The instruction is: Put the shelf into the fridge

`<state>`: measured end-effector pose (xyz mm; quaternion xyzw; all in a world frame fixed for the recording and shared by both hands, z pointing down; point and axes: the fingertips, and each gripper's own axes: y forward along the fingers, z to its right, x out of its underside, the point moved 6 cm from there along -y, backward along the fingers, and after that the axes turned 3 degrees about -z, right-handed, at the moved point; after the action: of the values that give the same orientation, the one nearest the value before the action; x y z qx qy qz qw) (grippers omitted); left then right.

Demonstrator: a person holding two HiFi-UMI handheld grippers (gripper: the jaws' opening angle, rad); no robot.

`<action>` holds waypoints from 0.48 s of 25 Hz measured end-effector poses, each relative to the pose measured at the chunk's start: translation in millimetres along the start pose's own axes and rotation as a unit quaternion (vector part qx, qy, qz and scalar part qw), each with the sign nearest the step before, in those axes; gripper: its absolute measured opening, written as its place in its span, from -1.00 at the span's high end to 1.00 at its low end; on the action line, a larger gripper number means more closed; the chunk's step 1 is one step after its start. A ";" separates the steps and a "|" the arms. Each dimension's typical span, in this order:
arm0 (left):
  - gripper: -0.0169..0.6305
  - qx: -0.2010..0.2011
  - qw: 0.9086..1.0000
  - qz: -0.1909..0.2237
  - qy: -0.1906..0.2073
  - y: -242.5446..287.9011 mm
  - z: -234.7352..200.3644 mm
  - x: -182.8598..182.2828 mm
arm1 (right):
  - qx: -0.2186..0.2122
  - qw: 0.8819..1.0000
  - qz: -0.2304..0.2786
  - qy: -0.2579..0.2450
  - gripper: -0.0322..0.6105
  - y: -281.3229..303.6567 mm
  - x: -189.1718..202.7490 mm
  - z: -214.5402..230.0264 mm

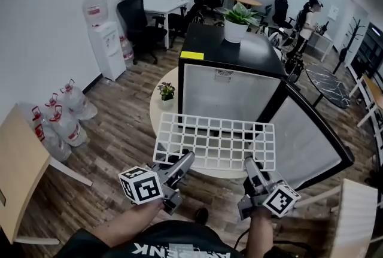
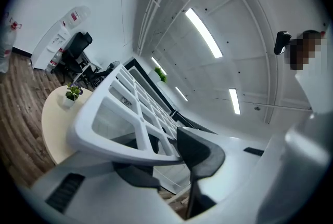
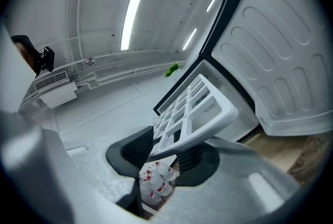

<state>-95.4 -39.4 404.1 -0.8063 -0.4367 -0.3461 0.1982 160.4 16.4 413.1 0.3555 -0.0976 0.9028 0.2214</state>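
A white grid shelf (image 1: pixel 215 140) hangs level in the air just in front of the small black fridge (image 1: pixel 230 80), whose door (image 1: pixel 305 143) stands swung open to the right. My left gripper (image 1: pixel 179 162) is shut on the shelf's near left rim. My right gripper (image 1: pixel 251 165) is shut on the near right rim. In the left gripper view the shelf (image 2: pixel 112 114) runs away from the gripper (image 2: pixel 166 153), its rim between the dark pads. In the right gripper view the shelf (image 3: pixel 200 114) sits clamped in the gripper (image 3: pixel 166 150), with the open door (image 3: pixel 281 51) to the right.
The fridge stands on a round pale table (image 1: pixel 157 108) with a small potted plant (image 1: pixel 166 92). A larger plant (image 1: pixel 238 20) sits on top of the fridge. Water jugs (image 1: pixel 60 113) and a dispenser (image 1: pixel 105 41) line the left wall. A person (image 1: pixel 308 20) stands far back.
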 end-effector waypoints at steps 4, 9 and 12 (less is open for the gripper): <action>0.60 -0.013 1.000 -0.006 -0.017 32.6 -11.8 -0.7 | -0.011 1.000 -0.015 -0.015 0.50 16.9 -24.0 21.6; 0.60 -0.031 0.999 -0.001 -0.027 65.4 -29.3 -3.0 | -0.007 0.999 -0.037 -0.012 0.50 37.4 -41.8 56.8; 0.60 -0.041 0.999 0.000 -0.029 82.1 -36.7 -7.8 | -0.023 0.998 -0.050 -0.011 0.50 52.8 -55.4 67.9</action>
<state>-43.4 -111.0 422.1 -0.8237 -0.4276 -0.3400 0.1520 212.3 -71.1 423.6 0.3647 -0.1030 0.8841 0.2733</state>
